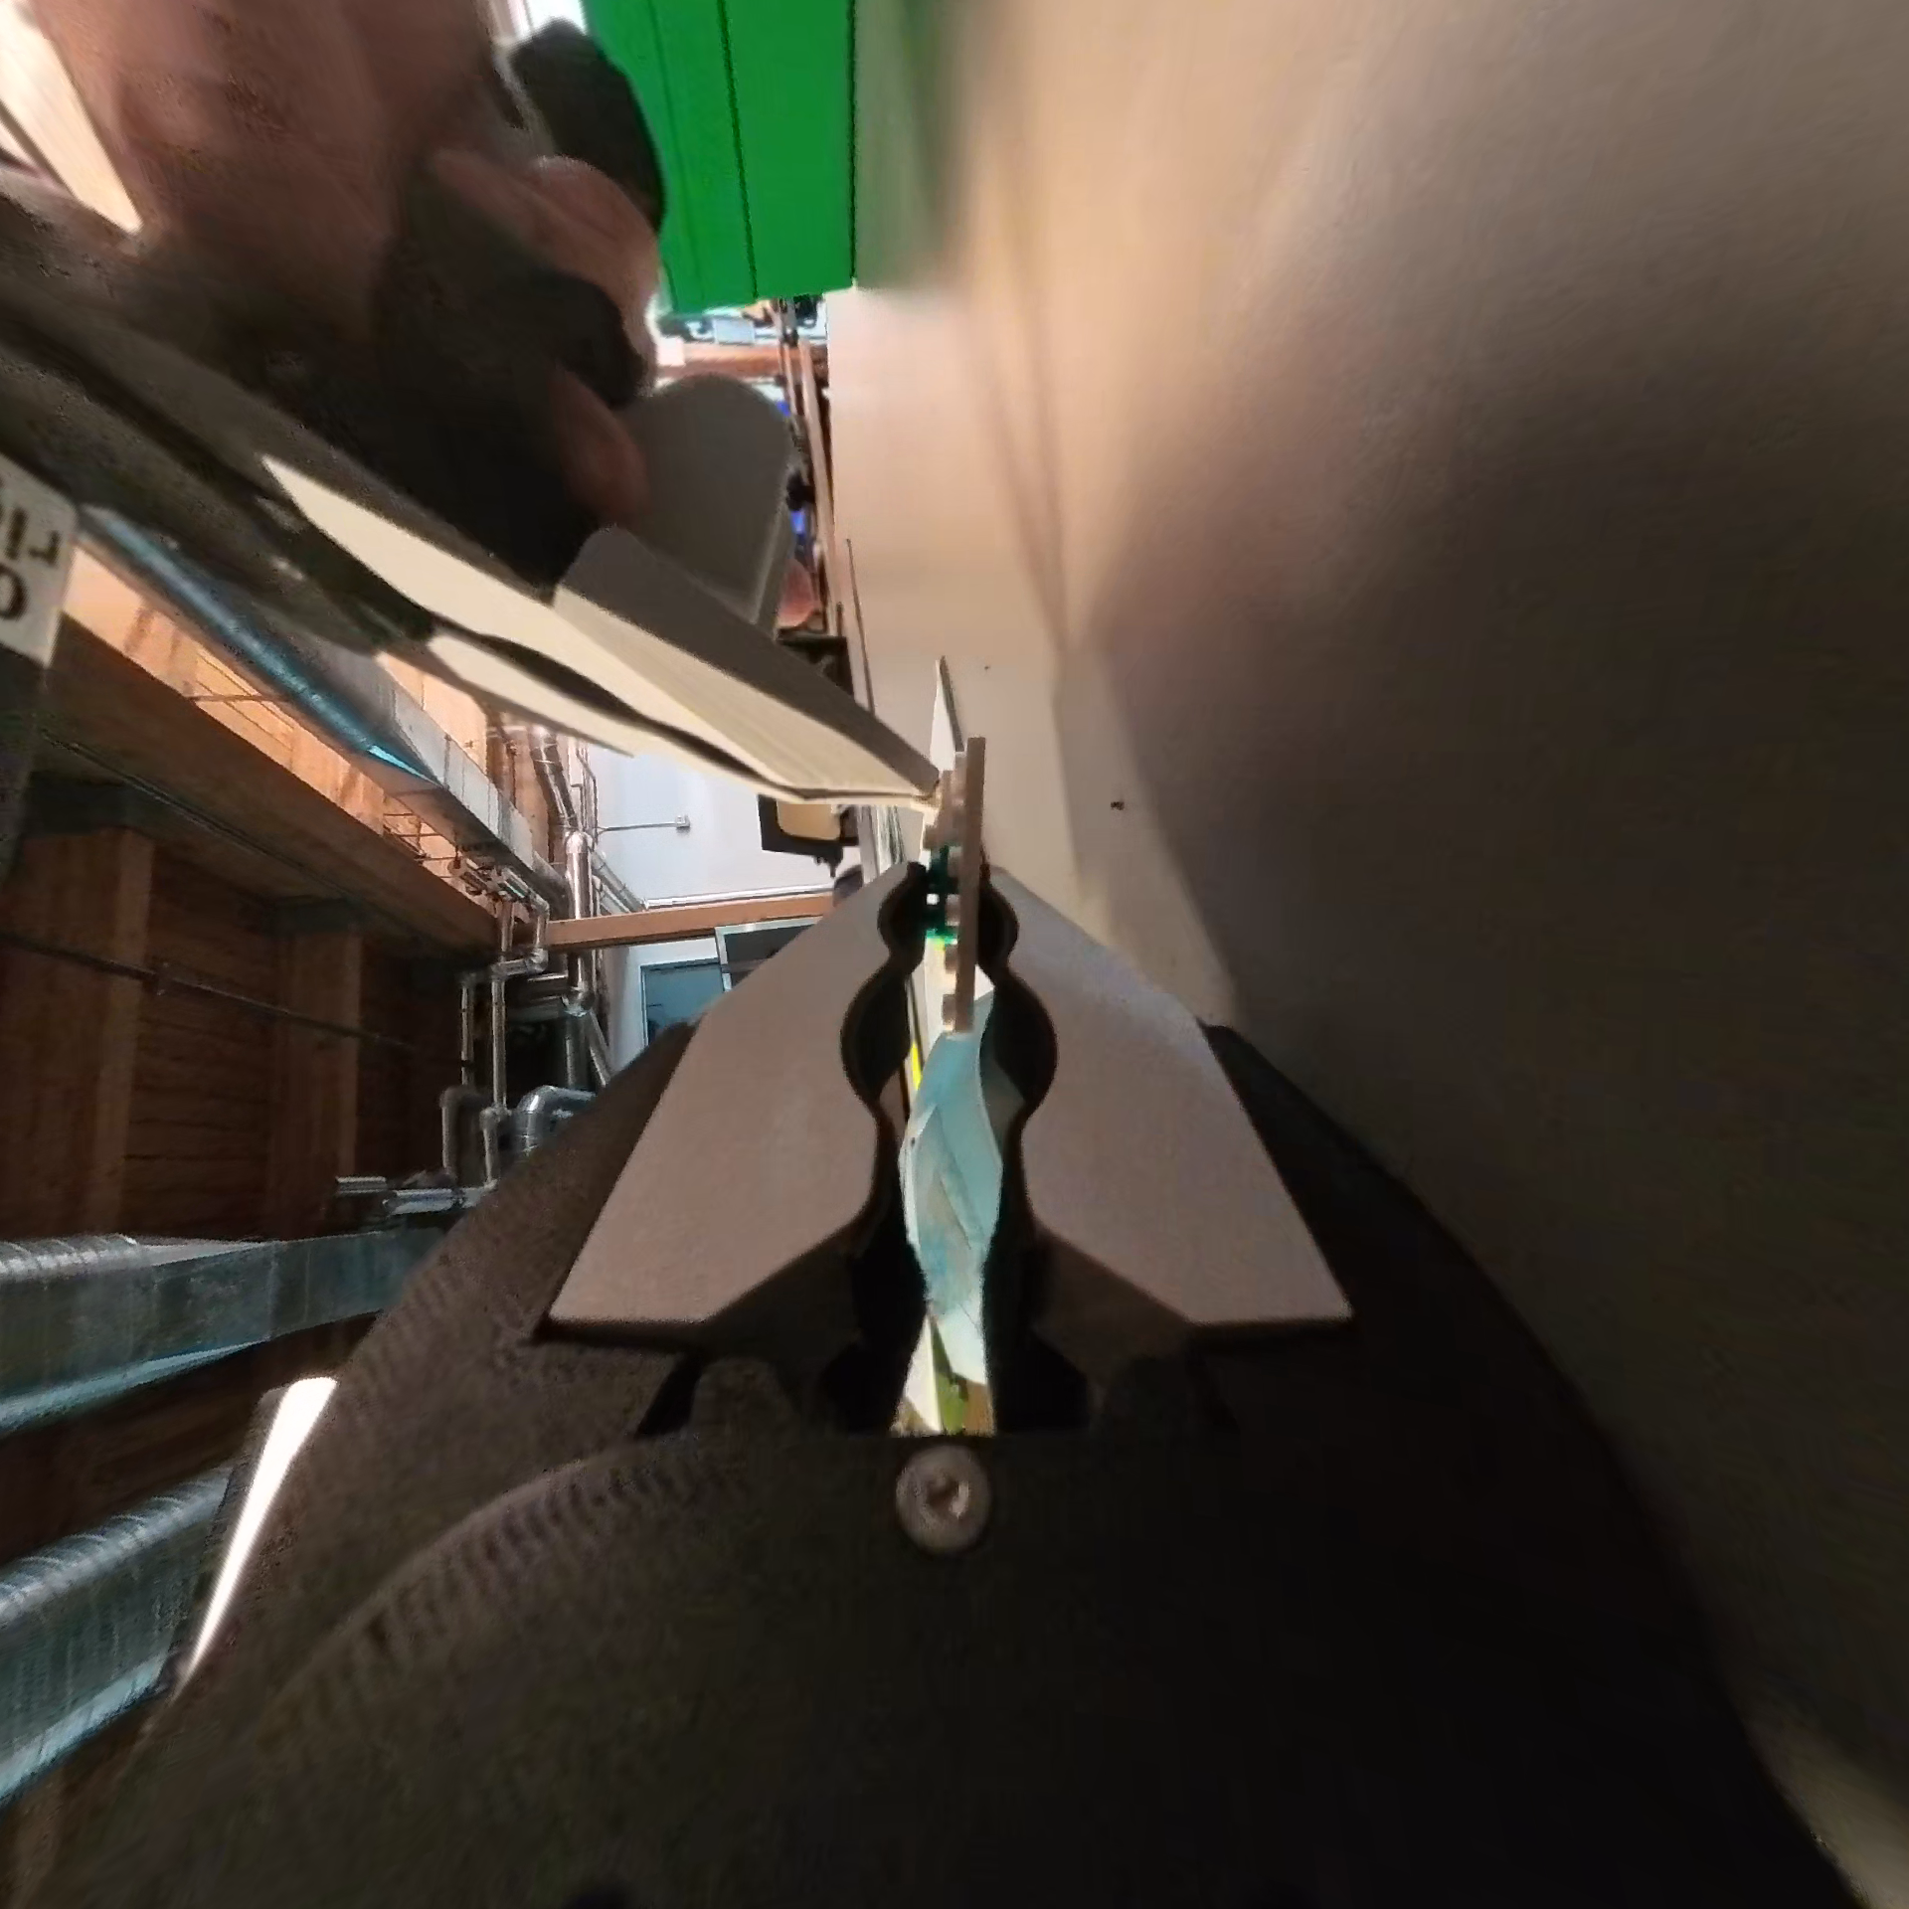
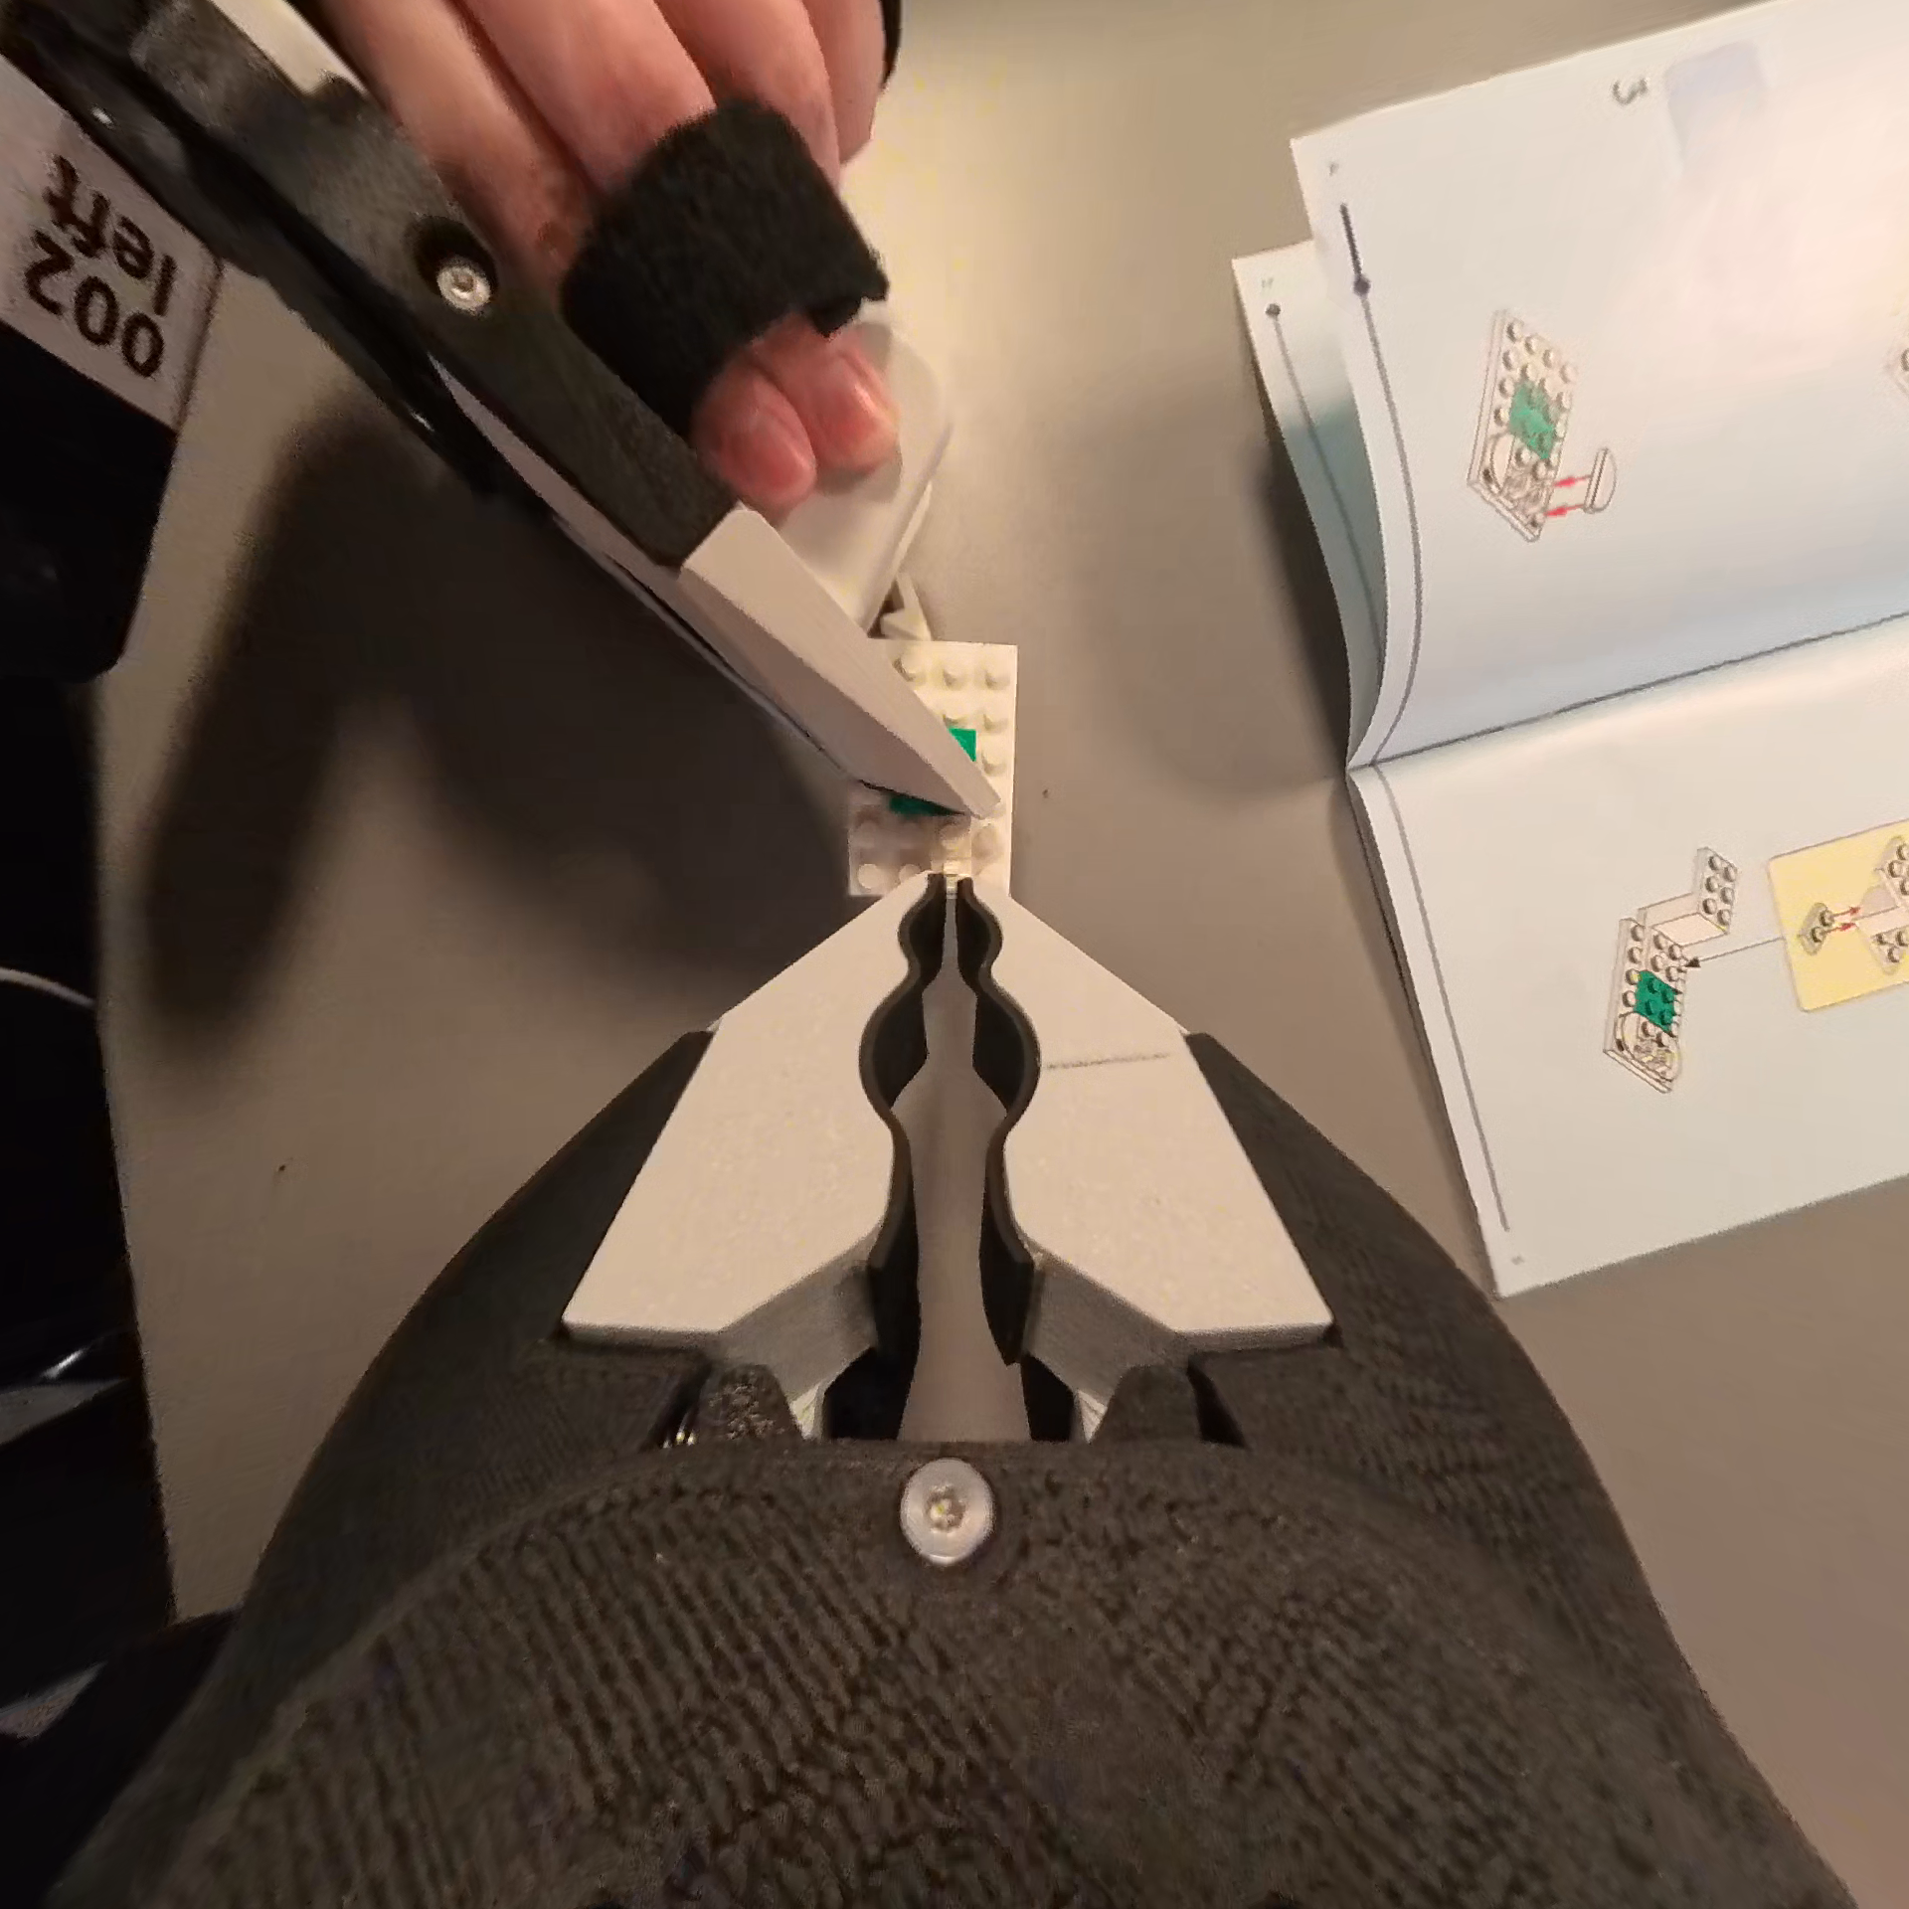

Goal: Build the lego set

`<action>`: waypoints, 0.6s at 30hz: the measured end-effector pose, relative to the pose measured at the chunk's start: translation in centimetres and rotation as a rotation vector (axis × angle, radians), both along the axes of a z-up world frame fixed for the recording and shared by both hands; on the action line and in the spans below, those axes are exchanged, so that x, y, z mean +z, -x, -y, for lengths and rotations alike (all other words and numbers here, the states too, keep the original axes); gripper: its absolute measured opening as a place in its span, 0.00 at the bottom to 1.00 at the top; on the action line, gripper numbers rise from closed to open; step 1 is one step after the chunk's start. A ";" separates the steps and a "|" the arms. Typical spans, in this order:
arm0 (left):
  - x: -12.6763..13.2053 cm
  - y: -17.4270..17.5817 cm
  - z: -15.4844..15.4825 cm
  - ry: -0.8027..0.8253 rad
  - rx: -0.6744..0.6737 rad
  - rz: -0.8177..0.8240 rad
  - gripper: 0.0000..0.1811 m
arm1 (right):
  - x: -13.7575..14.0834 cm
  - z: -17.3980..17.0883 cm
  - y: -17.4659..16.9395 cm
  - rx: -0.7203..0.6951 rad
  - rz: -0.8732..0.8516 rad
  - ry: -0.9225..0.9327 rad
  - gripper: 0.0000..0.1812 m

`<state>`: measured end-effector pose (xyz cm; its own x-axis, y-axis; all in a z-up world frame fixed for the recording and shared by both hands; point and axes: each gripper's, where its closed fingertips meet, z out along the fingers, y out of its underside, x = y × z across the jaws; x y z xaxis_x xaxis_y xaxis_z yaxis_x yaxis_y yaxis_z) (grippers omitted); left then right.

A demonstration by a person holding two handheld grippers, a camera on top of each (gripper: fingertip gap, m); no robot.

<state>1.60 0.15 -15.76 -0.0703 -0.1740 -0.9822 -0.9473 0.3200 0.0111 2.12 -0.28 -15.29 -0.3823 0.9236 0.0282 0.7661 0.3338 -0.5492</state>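
Note:
A white studded plate [image 2: 966, 677] with a green brick [image 2: 965, 741] on it lies low over the grey table [image 2: 1136, 465]. My left gripper [image 2: 969, 804] comes in from the upper left and is shut on the plate across its middle. In the left wrist view the plate [image 1: 971, 816] is edge-on between the left gripper's [image 1: 950, 878] tips, with the green brick [image 1: 938, 901] beside it. My right gripper [image 2: 950, 884] is shut on a small pale piece [image 2: 951, 859] at the plate's near end. Its tip [image 1: 930, 793] meets the plate from the left.
An open instruction booklet [image 2: 1601, 723] lies on the table to the right of the plate. A hand [image 2: 723, 155] with a black strap holds the left gripper. A green box [image 1: 764, 145] stands far off beyond the table. Less than 4 cm separates the two grippers' tips.

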 end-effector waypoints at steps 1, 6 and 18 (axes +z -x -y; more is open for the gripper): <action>0.0 0.0 0.0 0.005 0.003 0.001 0.04 | -0.1 0.0 0.0 -0.003 0.026 -0.008 0.00; -0.1 0.1 0.0 0.009 0.012 0.006 0.04 | -0.4 0.0 0.1 -0.024 0.109 0.054 0.00; -0.3 0.3 -0.4 0.045 0.040 0.036 0.04 | -0.5 -0.5 0.2 -0.044 0.110 0.063 0.00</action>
